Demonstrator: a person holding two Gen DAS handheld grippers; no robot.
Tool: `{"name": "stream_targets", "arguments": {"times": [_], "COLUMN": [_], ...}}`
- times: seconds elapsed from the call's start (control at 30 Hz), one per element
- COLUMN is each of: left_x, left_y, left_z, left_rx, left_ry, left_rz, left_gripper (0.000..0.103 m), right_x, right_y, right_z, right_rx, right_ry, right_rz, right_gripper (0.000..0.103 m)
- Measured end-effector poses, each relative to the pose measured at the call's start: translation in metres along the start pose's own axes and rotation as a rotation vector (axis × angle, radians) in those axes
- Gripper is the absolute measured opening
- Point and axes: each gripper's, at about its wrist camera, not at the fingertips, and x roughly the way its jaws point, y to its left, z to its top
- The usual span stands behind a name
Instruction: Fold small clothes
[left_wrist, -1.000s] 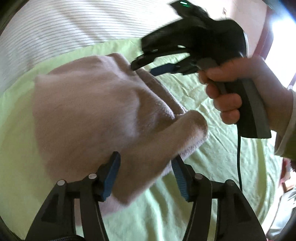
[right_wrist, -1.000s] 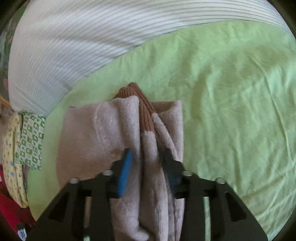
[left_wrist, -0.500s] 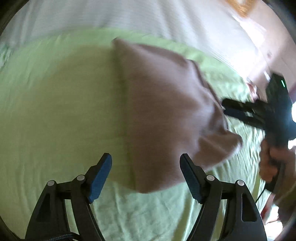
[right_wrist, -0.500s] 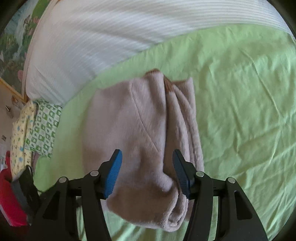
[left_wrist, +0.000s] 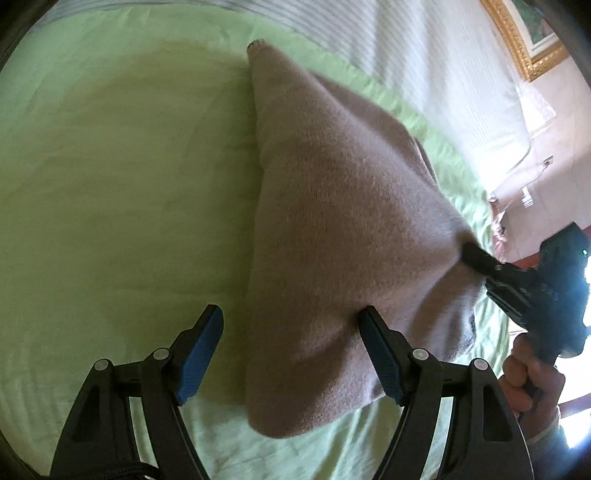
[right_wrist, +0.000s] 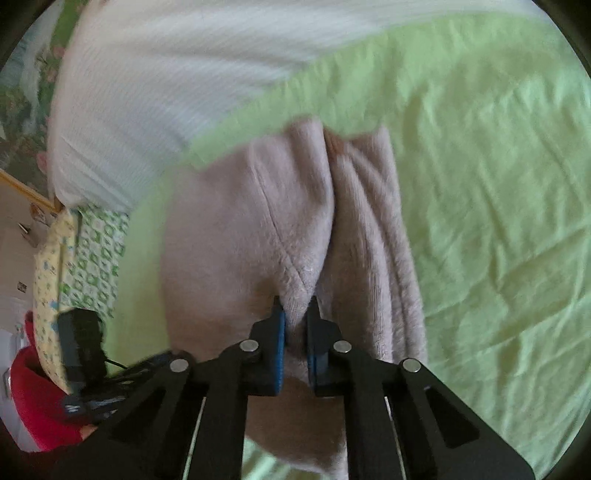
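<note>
The right claw (right_wrist: 295, 314) has just snapped shut, and its blue pads (right_wrist: 279, 334) now pinch a ridge of the fuzzy pinkish-brown garment (right_wrist: 251, 236) right at the tips. Half a second back those jaws stood apart over the cloth; now a fold of it is bunched between them. Beyond the pinch the garment runs away from the claw in long folds, with a darker brown ribbed bit (right_wrist: 334, 146) peeking out at the far end.

The left claw (left_wrist: 291, 332) stands wide, gripping nothing. The near rounded end of the garment (left_wrist: 332, 229) lies between its fingers, hard by the right-hand finger (left_wrist: 380, 347), though I can't say whether it touches; the other stands clear over the sheet. A second ago this claw was narrower around the cloth; since then it has spread and swung aside.

Everything lies on a bed with a light green sheet (left_wrist: 110, 184). Past the garment sits a white striped cover (right_wrist: 166, 92). Off to the right claw's left lie patterned green-and-yellow clothes (right_wrist: 85, 258).
</note>
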Motion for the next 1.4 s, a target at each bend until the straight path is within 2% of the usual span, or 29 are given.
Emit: {"name": "stream_targets", "arguments": {"times": [0.1,0.27,0.43,0.53,0.57,0.67,0.73,0.8,0.93,1.07,1.2,1.3,1.4], "left_x": [0.008,0.03,0.023,0.018,0.016,0.009,0.001,-0.005,0.001,0.01,0.03,0.048,0.061], "left_y": [-0.012,-0.016,-0.022,-0.027,-0.028,-0.031,-0.033,-0.033,-0.025,-0.006,-0.001,-0.002,-0.009], "left_z": [0.001,-0.003,0.004,0.015,0.019,0.033,0.045,0.053,0.072,0.08,0.088,0.096,0.104], "left_rx": [0.029,0.051,0.079,0.078,0.077,0.06,0.045,0.041,0.011,-0.027,-0.022,-0.011,0.024], "left_ry": [0.017,0.052,0.031,0.013,0.009,-0.015,-0.03,-0.051,-0.057,-0.032,-0.012,0.012,0.007], "left_rz": [0.01,0.055,0.071,0.063,0.059,0.042,0.016,0.028,0.045,0.023,0.035,0.049,0.081], "left_gripper": [0.077,0.078,0.078,0.078,0.078,0.078,0.078,0.078,0.079,0.084,0.088,0.088,0.086], "right_x": [-0.015,0.015,0.024,0.018,0.013,-0.001,-0.005,-0.005,0.01,0.039,0.062,0.065,0.065], "right_y": [0.001,-0.021,-0.019,-0.009,-0.006,0.003,0.005,0.004,0.0,-0.006,-0.026,-0.044,-0.043], "right_z": [0.001,-0.01,-0.012,-0.012,-0.012,-0.007,0.003,0.012,0.029,0.037,0.041,0.043,0.042], "right_rx": [-0.041,-0.057,-0.065,-0.072,-0.078,-0.081,-0.062,-0.047,-0.035,-0.044,-0.011,0.045,0.017], "right_ry": [-0.019,0.037,0.006,0.007,-0.001,-0.054,-0.09,-0.108,-0.092,-0.011,0.059,0.058,0.058], "right_rz": [-0.053,-0.189,-0.214,-0.2,-0.199,-0.232,-0.219,-0.202,-0.211,-0.243,-0.218,-0.165,-0.169], "right_gripper": [0.01,0.01,0.011,0.014,0.018,0.04,0.062,0.067,0.067,0.067,0.067,0.065,0.063]}}
